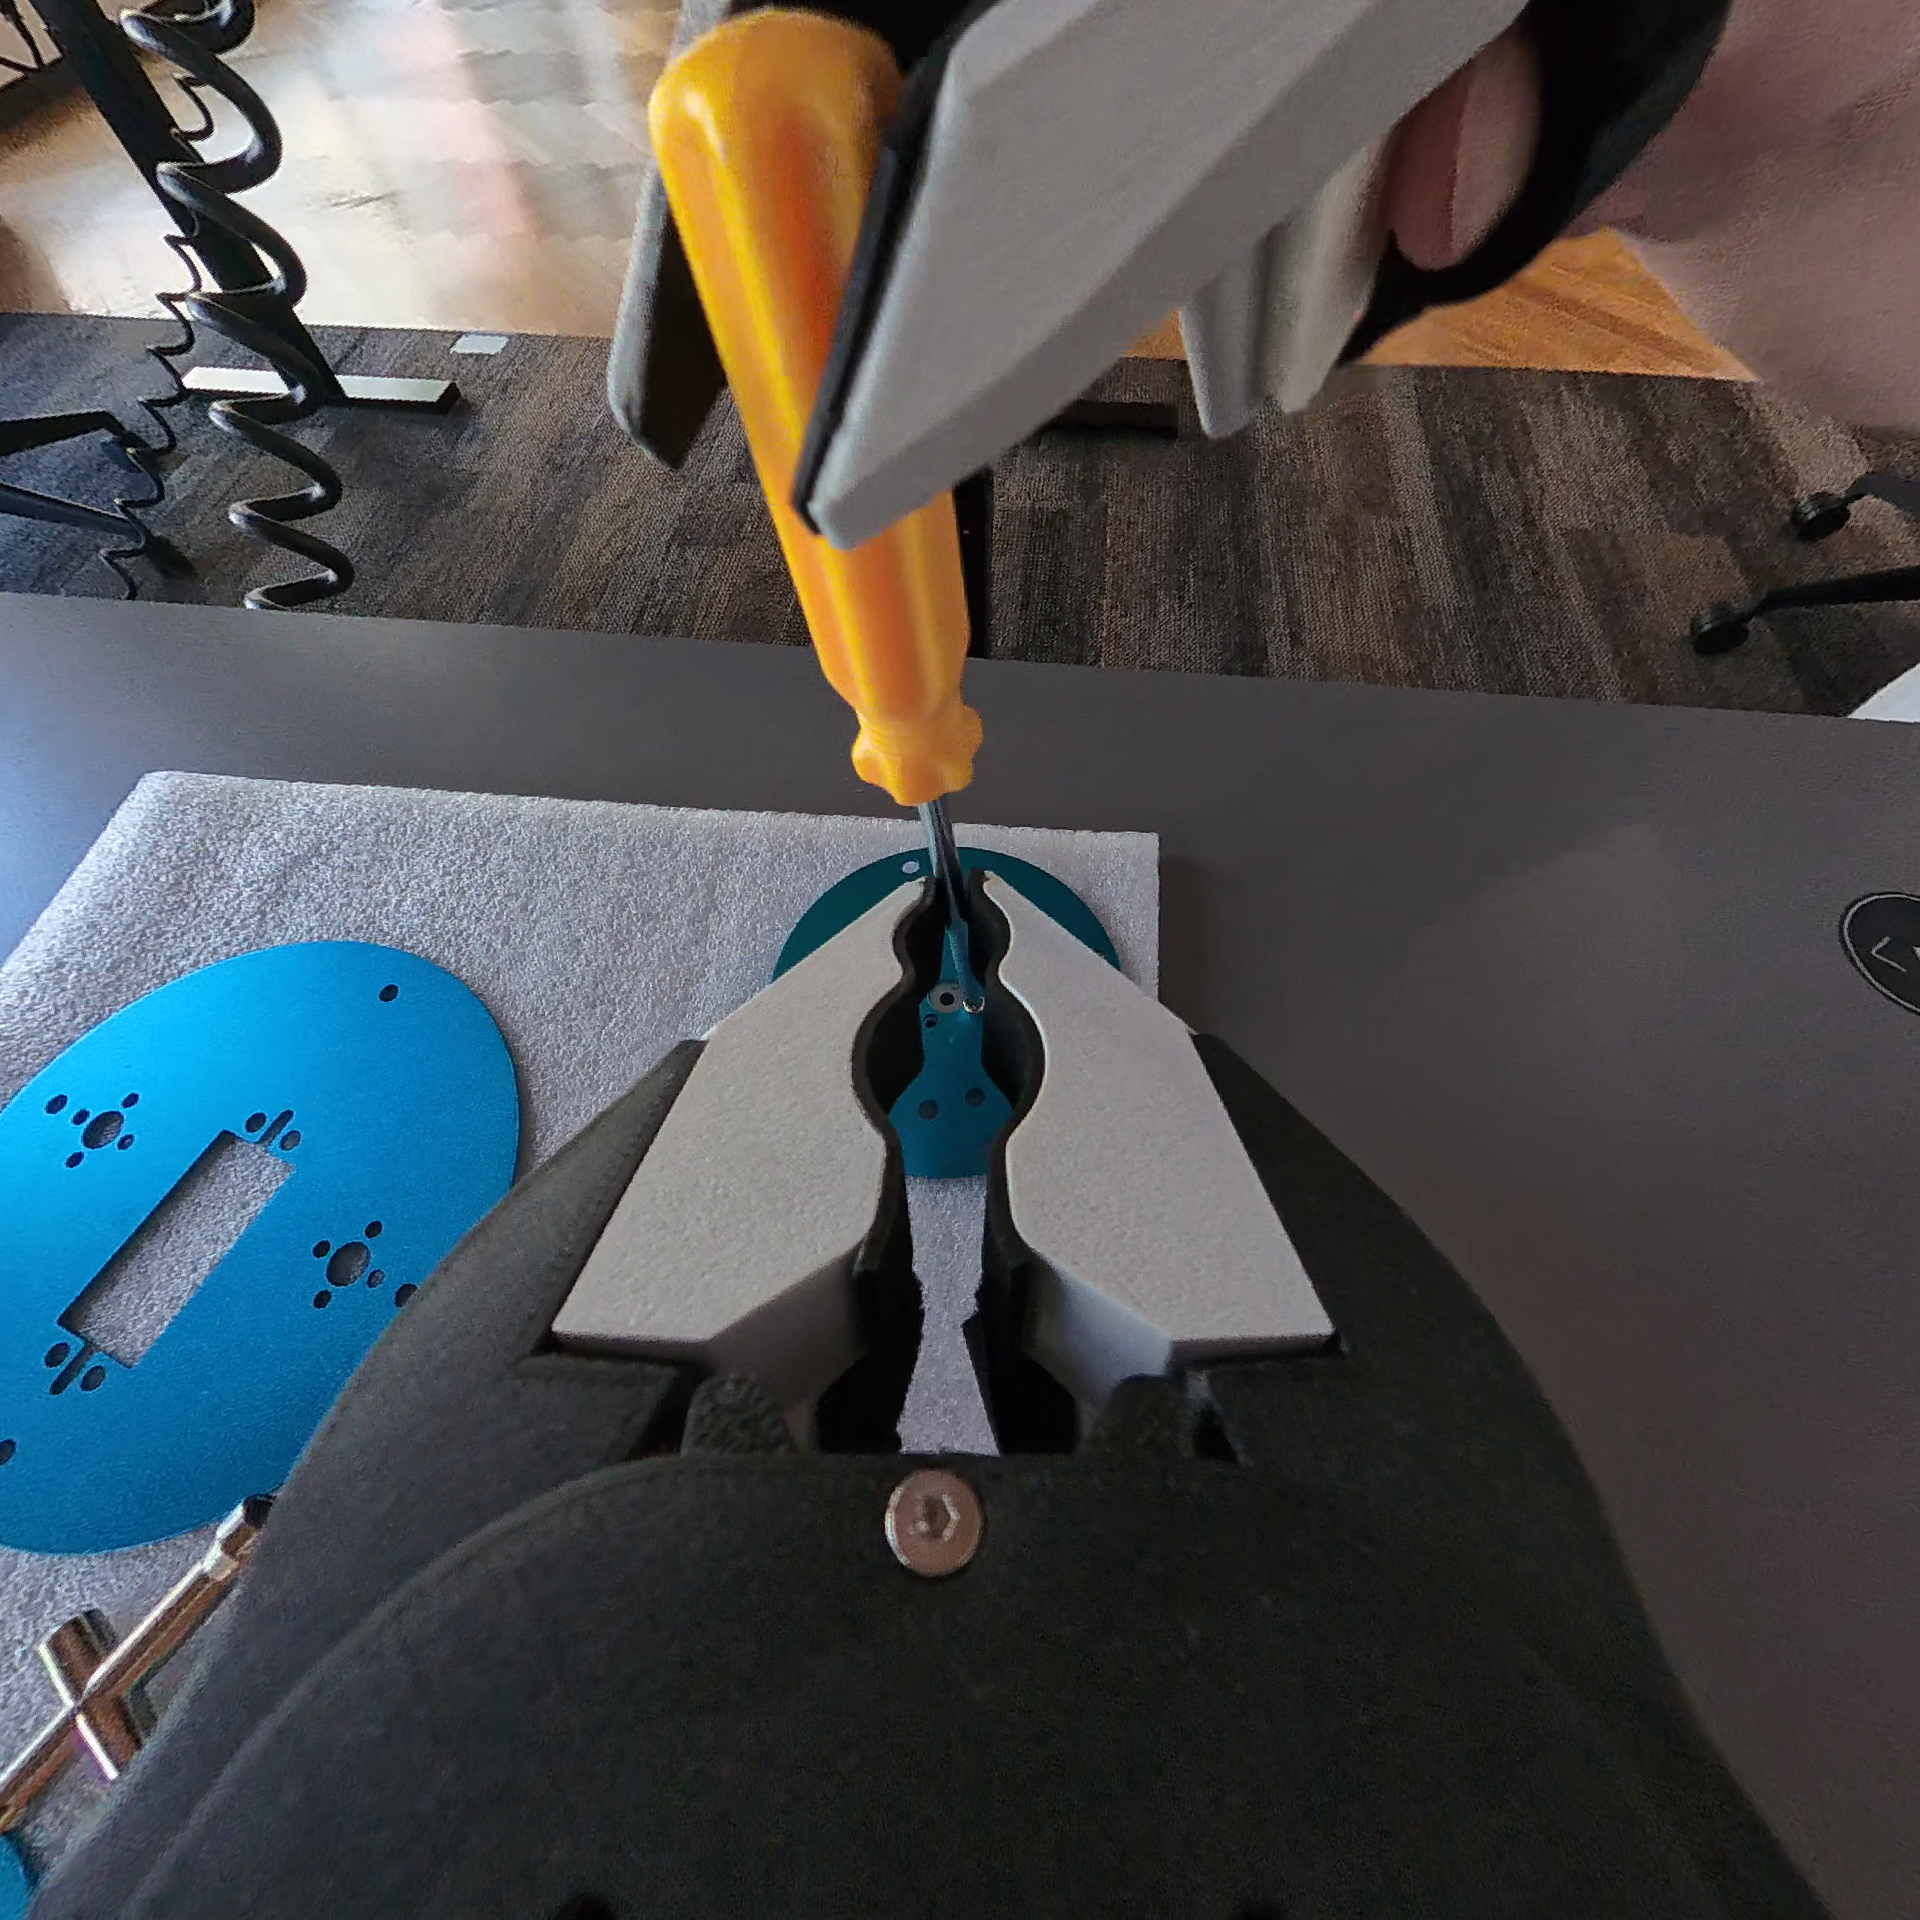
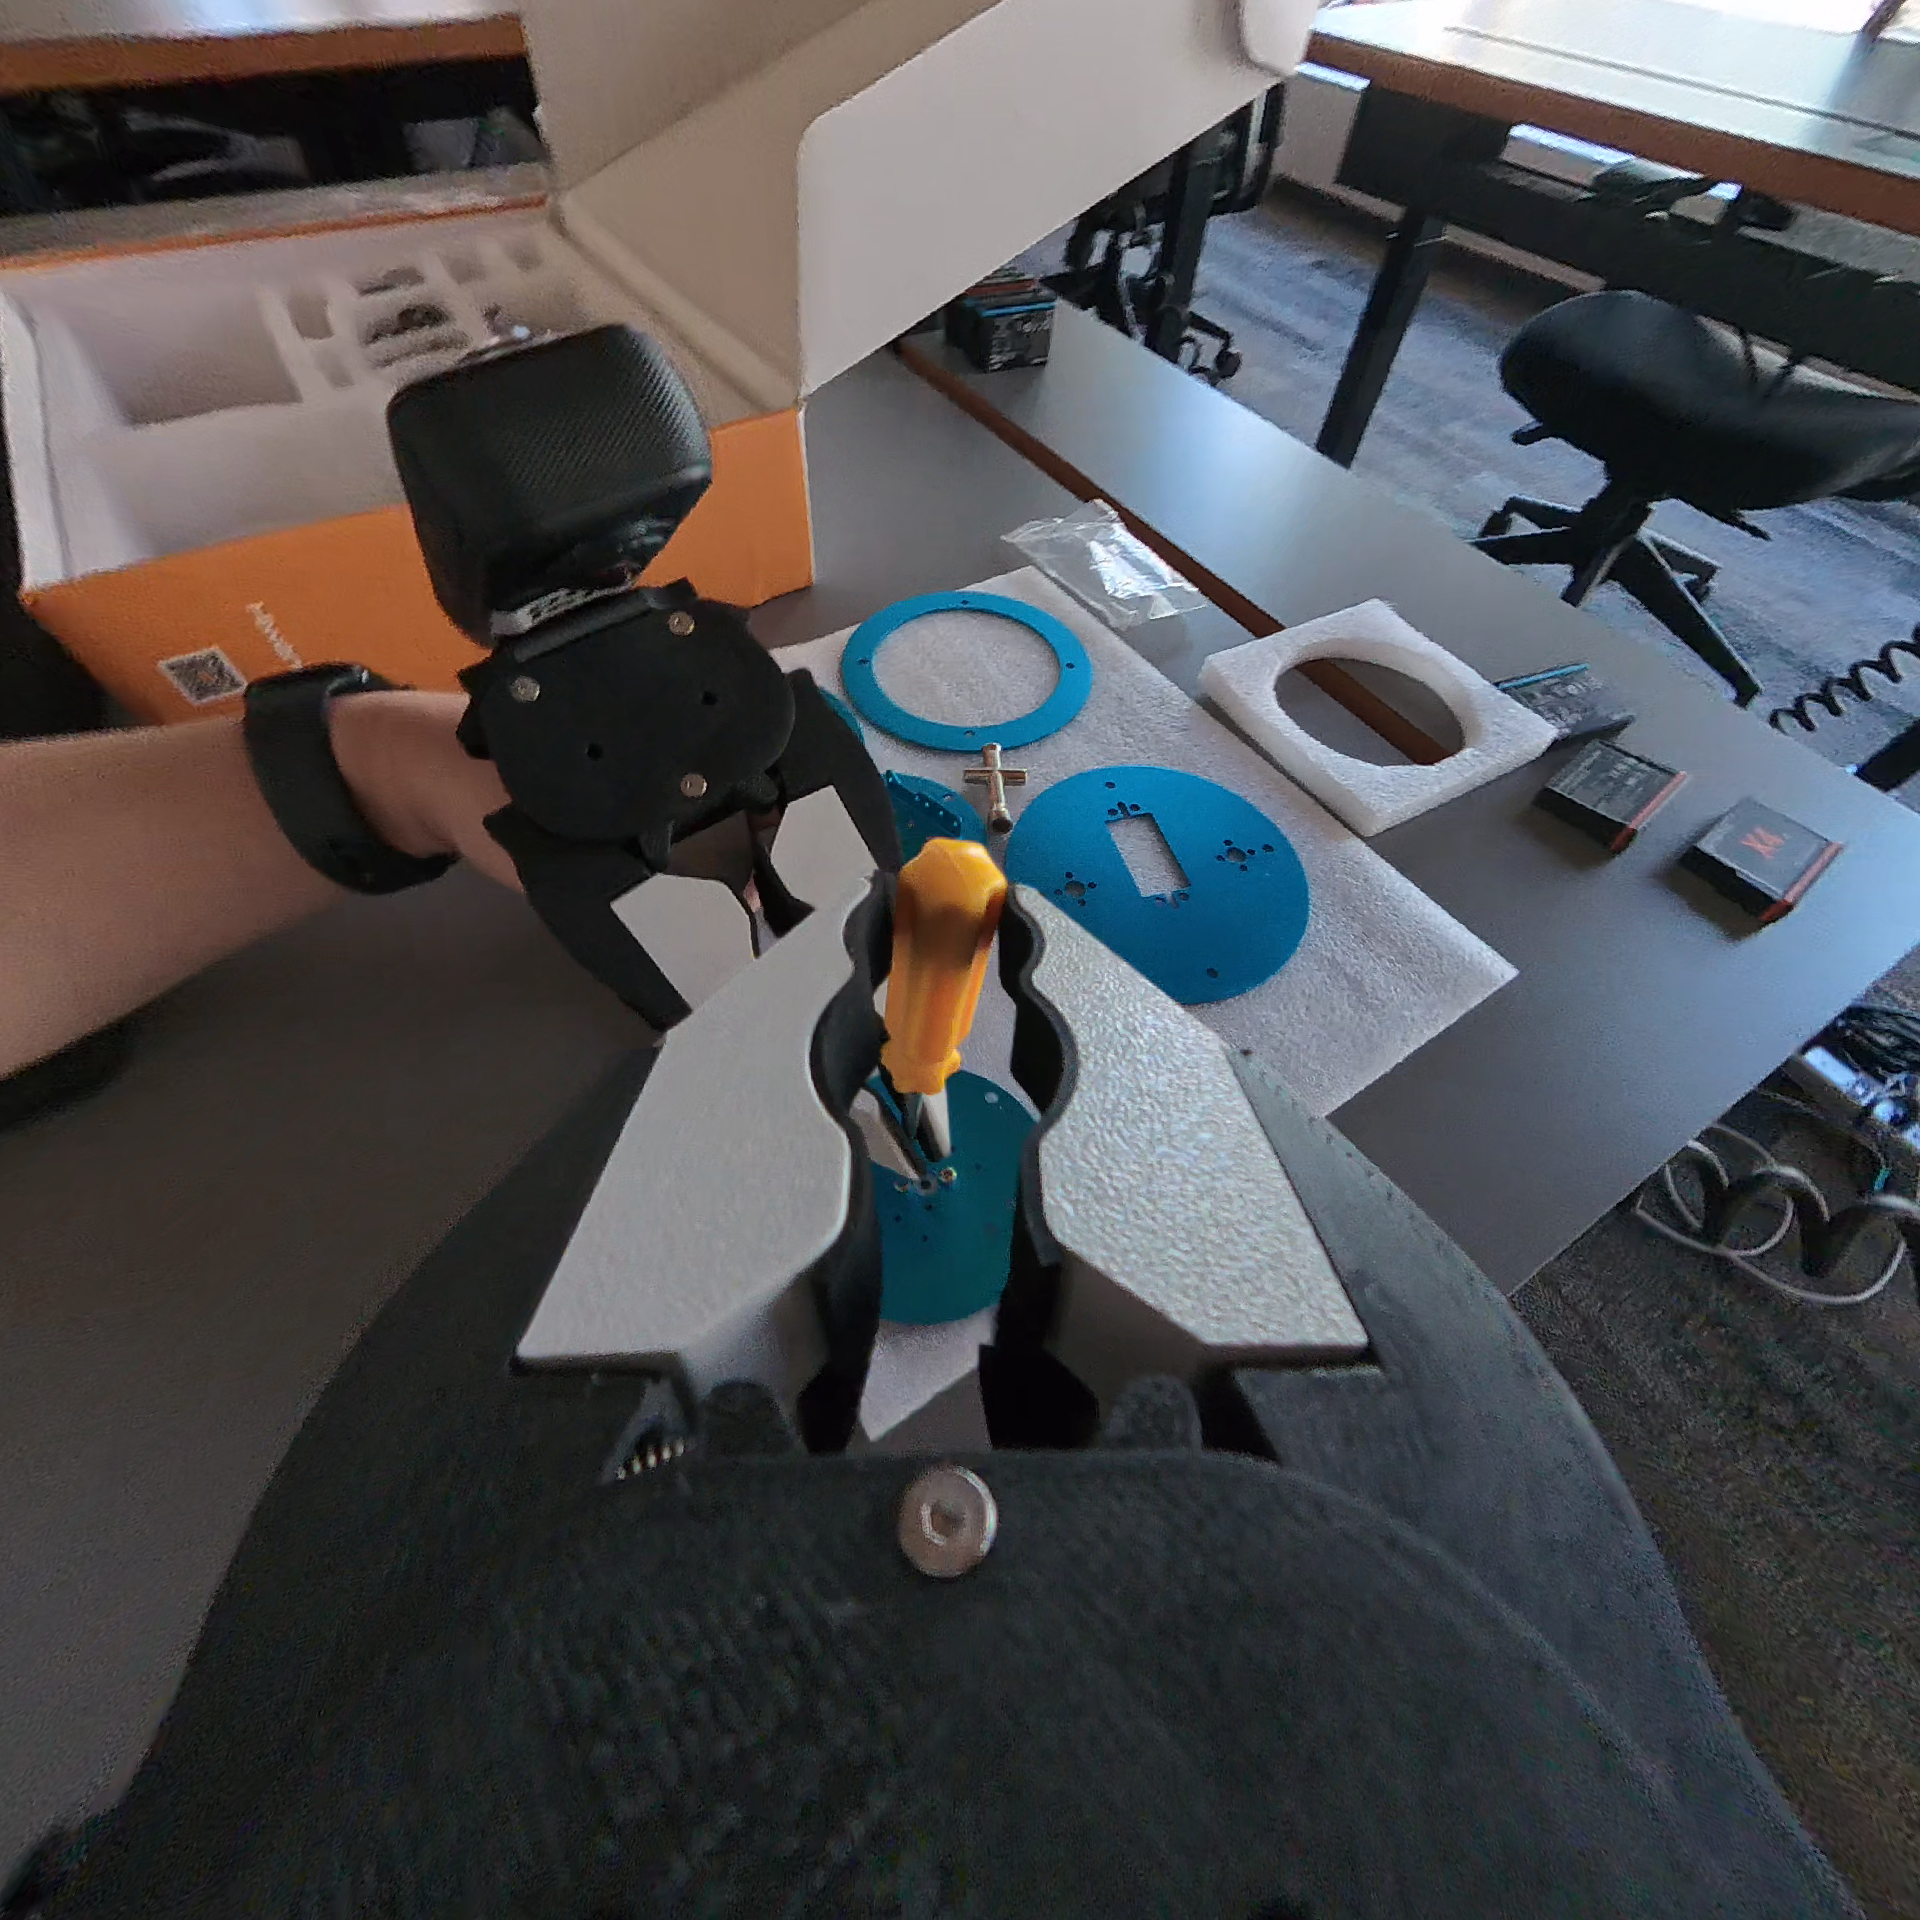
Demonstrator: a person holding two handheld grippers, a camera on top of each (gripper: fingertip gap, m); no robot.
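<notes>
Right gripper [image 2: 940, 997] clamped on yellow screwdriver [image 2: 940, 966], tip at screw [image 1: 972, 1003] in blue plate [image 1: 951, 1117] on foam sheet [image 1: 582, 894]. Left gripper [image 1: 948, 894] nearly closed, straddling shaft over plate; contact unclear. Keep shaft square to screw, pressing down steadily.

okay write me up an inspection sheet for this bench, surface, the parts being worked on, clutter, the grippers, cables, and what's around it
Surface: dark grey table with a white foam sheet laid on it.
Job's things: orange screwdriver, tip down on a small blue disc beside a screw; blue plate with rectangular cutout; blue ring; metal cross wrench.
Clutter: open orange box, foam frame, plastic bag, small black boxes.
Grippers: right gripper shut on the screwdriver handle; left gripper nearly closed over the disc, with the screwdriver shaft between its tips.
Cables: coiled black cable; loose cables on the floor.
Surroundings: carpet, office chair, another desk.
</notes>
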